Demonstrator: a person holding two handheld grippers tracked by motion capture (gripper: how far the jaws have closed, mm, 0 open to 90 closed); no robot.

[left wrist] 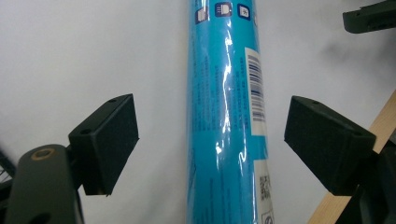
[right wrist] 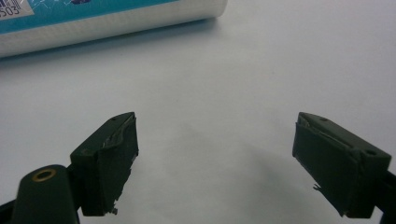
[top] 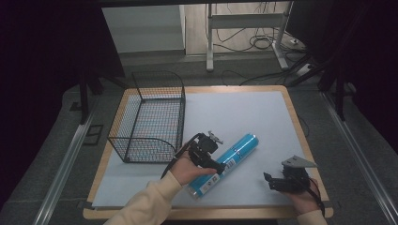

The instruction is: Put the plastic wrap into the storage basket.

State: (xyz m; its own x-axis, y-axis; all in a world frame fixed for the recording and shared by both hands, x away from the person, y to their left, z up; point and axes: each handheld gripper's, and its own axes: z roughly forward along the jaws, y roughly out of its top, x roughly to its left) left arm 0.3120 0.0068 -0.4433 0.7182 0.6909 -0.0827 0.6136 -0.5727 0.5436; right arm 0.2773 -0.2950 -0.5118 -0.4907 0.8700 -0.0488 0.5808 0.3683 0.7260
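Blue tube (top: 226,166) lies diagonally on the surface (top: 244,112), its long axis running between the left gripper's (top: 217,165) spread fingers (left wrist: 106,140), untouched; right gripper (top: 272,182) waits spread, farther off.

Black wire basket (top: 149,121) on grey mat (top: 253,117), wooden table (top: 294,112), floor cables (top: 263,42)

Right gripper (right wrist: 215,163): jaws wide apart, nothing between them, above the pale surface (right wrist: 261,74). Tube (right wrist: 93,21), blue label with a white end, lies on the surface well beyond the jaws, toward upper left.
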